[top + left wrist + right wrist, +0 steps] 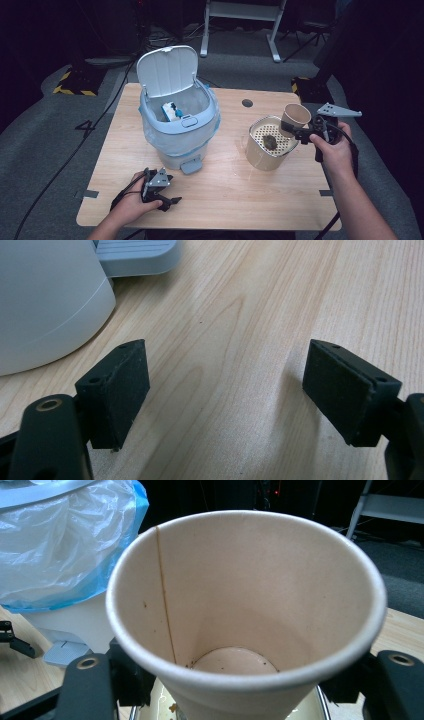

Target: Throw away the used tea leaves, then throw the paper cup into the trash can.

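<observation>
Right gripper (301, 131): clamped on the paper cup (295, 118), one jaw on each side of the cup's lower wall, as the right gripper view shows; the jaws stand only as far apart as the cup's body allows.
Paper cup: held above the far right edge of the strainer container (269, 142), tilted, with its mouth turned toward the high camera; in the right gripper view its open mouth (245, 605) faces the camera, rising between the two jaws.
Cup inside: a pale bottom with a few dark specks and a vertical seam on the left wall.
Strainer container: cream-coloured, on the right half of the table (225, 200), with a perforated insert and a dark clump resting on it; its rim shows just under the cup in the right gripper view.
Left gripper (167, 200): resting low on the near left part of the table, jaws wide apart with nothing between them; bare wood shows between the pads (117, 395).
Pedal bin (177, 127): left of centre on the table, lid raised, lined with a blue-edged plastic bag; a small white and blue item lies inside. Its base and pedal sit just beyond the left gripper's jaws.
Spacing: the cup and right gripper are well apart from the left gripper, with the bin standing to the cup's left.
</observation>
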The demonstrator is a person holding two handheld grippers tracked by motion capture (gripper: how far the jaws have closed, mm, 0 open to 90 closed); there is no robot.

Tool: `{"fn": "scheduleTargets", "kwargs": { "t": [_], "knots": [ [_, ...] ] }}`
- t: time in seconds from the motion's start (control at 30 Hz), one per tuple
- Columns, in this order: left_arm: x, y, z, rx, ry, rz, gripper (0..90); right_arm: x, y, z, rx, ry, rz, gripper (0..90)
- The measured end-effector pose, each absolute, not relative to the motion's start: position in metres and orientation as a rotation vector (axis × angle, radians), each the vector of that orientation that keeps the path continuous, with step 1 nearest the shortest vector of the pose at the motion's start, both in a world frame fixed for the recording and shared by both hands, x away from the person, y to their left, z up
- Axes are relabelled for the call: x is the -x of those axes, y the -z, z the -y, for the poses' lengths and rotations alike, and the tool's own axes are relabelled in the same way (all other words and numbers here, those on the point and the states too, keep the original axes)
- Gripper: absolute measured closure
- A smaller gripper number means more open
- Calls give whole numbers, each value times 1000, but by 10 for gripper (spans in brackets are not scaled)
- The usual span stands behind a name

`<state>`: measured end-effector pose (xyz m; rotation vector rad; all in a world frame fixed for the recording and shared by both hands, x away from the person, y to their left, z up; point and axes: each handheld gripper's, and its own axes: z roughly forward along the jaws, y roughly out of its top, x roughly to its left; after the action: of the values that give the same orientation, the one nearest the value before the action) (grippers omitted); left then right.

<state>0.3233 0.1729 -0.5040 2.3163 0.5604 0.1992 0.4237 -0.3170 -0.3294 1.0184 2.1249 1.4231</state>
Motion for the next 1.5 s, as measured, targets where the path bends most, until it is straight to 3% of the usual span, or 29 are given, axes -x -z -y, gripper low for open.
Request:
{"fn": "scheduleTargets", "kwargs": {
  "t": [0.8, 1.5],
  "knots": [
    [-323, 504, -173, -2314, -199, -565, 190, -427, 290, 282, -912, -1464, -2162, 309],
    [-324, 504, -173, -2315, -207, -579, 189, -446, 252, 209, -732, -1497, -2239, 308]
  ]
}}
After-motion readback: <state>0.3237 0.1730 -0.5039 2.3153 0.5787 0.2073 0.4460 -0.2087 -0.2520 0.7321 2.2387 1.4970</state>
